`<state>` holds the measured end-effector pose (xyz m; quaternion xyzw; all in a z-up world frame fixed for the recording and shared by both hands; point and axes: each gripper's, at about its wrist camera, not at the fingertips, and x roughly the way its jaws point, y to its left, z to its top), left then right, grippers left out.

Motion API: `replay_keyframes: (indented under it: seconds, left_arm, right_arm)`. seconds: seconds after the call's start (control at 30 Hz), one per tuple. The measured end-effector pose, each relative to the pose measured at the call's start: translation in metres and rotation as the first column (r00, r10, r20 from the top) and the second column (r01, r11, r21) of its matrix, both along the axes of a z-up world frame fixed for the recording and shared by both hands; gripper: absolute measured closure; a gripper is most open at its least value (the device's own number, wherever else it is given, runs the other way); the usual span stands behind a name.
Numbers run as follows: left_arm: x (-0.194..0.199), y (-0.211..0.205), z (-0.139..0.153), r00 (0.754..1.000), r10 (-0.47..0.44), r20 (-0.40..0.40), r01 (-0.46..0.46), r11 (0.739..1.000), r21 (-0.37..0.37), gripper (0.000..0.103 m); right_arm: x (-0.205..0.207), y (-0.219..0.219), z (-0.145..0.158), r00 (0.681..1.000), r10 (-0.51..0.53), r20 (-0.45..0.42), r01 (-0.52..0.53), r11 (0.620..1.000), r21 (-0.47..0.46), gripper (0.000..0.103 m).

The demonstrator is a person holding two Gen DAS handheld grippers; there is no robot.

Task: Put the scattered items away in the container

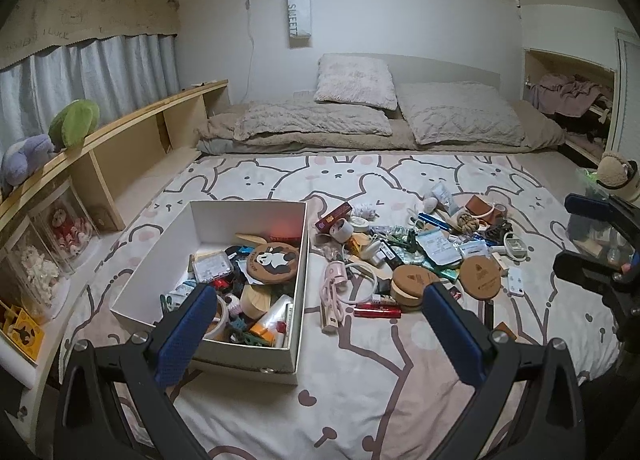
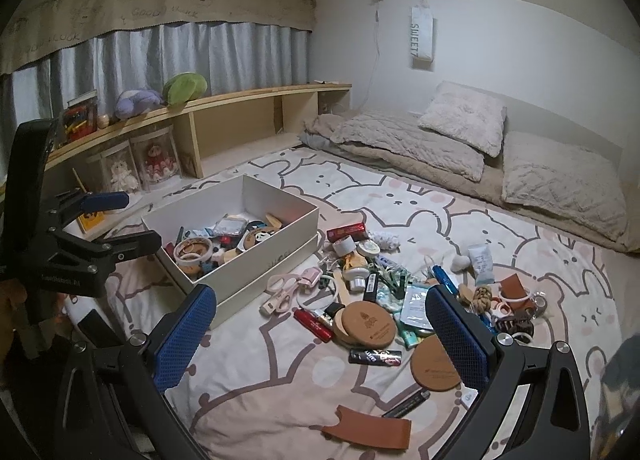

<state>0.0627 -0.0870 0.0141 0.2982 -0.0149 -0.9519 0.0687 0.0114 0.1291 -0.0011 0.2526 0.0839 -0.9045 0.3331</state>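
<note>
Left wrist, box point(image 1: 298, 284) rim, bare bedspread point(image 1: 352, 388) beside

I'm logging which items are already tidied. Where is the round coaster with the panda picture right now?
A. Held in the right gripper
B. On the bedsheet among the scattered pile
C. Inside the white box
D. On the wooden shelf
C: the panda coaster lies on top of the other things inside the white box, and both grippers are open and empty.
</note>
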Motion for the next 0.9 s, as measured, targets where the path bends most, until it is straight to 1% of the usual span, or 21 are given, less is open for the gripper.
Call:
replay_keyframes:
  seconds: [0.23,0.53,0.9]
  left_arm:
    - [0.0007,-0.0003,-0.0021,1.0,-0.003,0.006,0.003,1.0,0.002,0.0]
    - [0.0021,0.0026,-0.0049,1.0,-0.024,0.014,0.024,1.0,-0.017,0.0]
    - [0.0025,0.0044,-0.0061,1.0,-0.02,0.015,0.02,0.999,-0.028,0.0]
  right_arm:
    - [0.0008,-0.0012,-0.0017,1.0,-0.006,-0.003,0.006,1.0,0.011,0.0]
    - [-0.0028,-0.0001,-0.0025,1.0,-0.021,-0.003,0.021,1.0,0.019,0.0]
    - [-0.0056,-0.0017,-0.0046,0.999,-0.034,0.001,0.034,0.999,0.032,0.0]
